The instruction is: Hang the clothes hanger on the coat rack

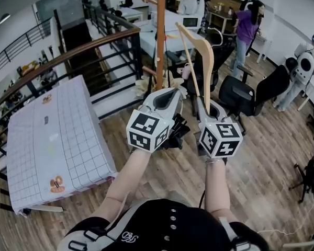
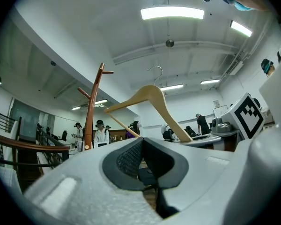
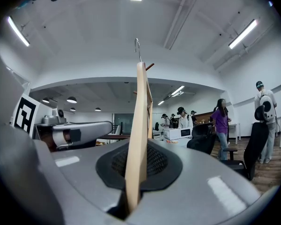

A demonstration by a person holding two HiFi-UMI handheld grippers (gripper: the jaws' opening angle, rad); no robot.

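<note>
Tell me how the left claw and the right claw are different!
The right claw is shut on the wooden hanger, which stands up out of it; the left claw is shut on nothing. In the head view, the left claw lines up with the coat rack pole, the right claw sits beside it. Both carry a cube with square markers.

The right gripper (image 1: pixel 207 107) held the wooden hanger (image 1: pixel 201 56) upright in its jaws, just right of the coat rack (image 1: pixel 160 30); the left gripper (image 1: pixel 165 97) hung alongside, near the grid-clothed counter (image 1: pixel 63 135).
</note>
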